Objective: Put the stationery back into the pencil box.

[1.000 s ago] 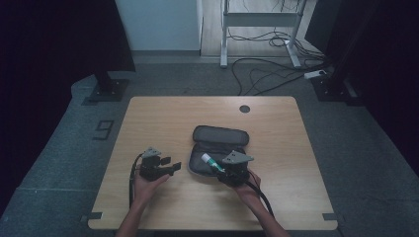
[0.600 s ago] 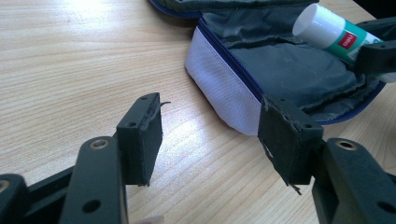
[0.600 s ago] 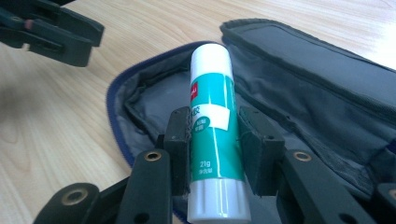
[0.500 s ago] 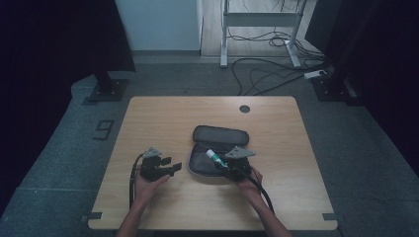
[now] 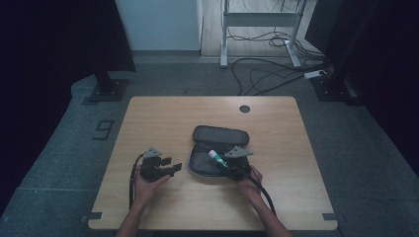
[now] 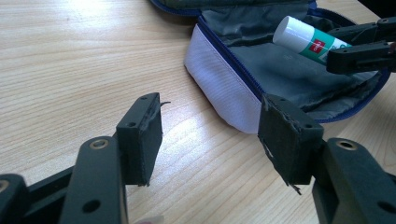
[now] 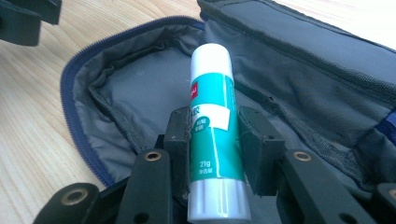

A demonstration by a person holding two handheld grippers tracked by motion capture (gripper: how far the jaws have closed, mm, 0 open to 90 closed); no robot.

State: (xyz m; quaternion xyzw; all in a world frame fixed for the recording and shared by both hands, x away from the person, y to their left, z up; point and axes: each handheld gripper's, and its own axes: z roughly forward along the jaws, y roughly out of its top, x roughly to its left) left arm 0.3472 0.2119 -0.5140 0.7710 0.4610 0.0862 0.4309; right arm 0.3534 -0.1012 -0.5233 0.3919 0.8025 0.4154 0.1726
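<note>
A dark pencil case [image 5: 217, 143] lies unzipped in the middle of the table, its grey lining [image 7: 140, 93] and blue zip edge showing. My right gripper [image 7: 212, 135] is shut on a green and white glue stick [image 7: 212, 140] and holds it over the open case; the stick [image 5: 216, 158] points up and left in the high view. The left gripper [image 5: 170, 168] rests on the table left of the case, open, with nothing between its pads [image 6: 140, 135]. From the left gripper view the case's white side [image 6: 224, 88] and the held stick [image 6: 308, 39] lie ahead.
The wooden table [image 5: 158, 118] has a round cable hole [image 5: 244, 108] near its far edge. Cables [image 5: 267, 74] and a metal desk frame [image 5: 257, 19] stand on the grey floor beyond it. Dark furniture flanks both sides.
The right gripper with the glue stick has shifted slightly right and toward the near edge, over the case's lower half. The left gripper has stayed in place.
</note>
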